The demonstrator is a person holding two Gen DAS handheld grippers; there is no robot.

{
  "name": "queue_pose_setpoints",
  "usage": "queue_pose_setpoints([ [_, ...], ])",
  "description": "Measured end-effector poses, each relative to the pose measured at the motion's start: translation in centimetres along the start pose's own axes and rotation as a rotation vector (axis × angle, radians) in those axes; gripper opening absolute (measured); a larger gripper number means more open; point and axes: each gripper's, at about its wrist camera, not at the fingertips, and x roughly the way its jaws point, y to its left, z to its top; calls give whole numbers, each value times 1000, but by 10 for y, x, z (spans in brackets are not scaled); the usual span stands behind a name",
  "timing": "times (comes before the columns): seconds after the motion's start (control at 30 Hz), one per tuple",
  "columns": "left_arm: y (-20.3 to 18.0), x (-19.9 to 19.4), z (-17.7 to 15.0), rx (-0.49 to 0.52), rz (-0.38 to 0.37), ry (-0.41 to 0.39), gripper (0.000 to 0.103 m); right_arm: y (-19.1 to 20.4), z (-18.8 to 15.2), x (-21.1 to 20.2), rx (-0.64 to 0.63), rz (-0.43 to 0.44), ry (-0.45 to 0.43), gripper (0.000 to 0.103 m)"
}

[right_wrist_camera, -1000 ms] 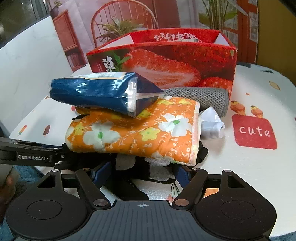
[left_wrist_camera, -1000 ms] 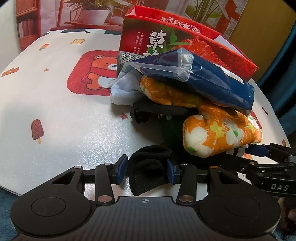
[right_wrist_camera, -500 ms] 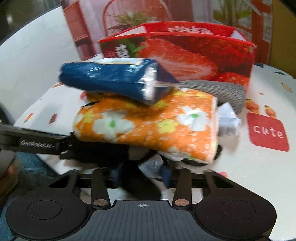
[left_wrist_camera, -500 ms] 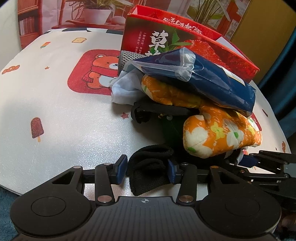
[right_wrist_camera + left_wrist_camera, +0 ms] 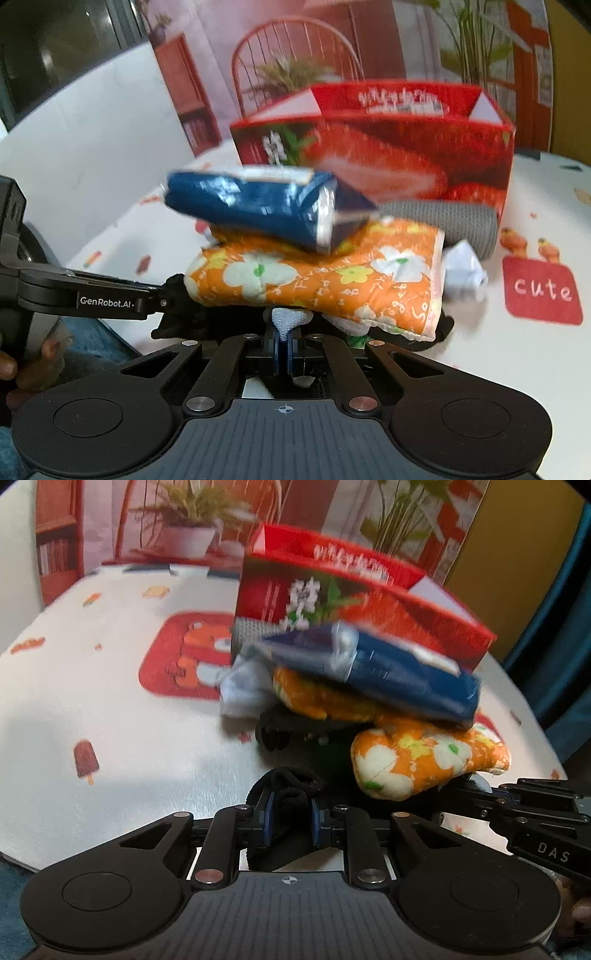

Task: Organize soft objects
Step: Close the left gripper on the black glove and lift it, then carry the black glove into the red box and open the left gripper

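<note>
My left gripper has its fingers clamped on a limp black knit cloth at the near tabletop edge; my right gripper pinches a pale blue-white fabric scrap under the orange flowered padded mitt. Everything looks light and floppy — the glossy blue plastic-wrapped packet on top may slide off, so I'd grip bunched folds.

Orange floral quilt – blue packet – red box
</note>
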Motion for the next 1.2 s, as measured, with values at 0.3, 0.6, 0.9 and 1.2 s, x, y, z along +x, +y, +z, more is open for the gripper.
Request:
queue_pose_setpoints([
  [0.3,-12,-40,10,59,5,-151,20,2,11,-22,-4,33,-89,3],
  [0.6,-19,-79,28,75,0,-285,20,9,31,-53,-13,122,-210,4],
  [0.9,-44,-110,43,140,-29,-393,20,12,55,-79,-11,145,-318,4],
  [1.2,-59,-112,59,166,-41,-427,20,6,67,-88,1,123,-368,4],
])
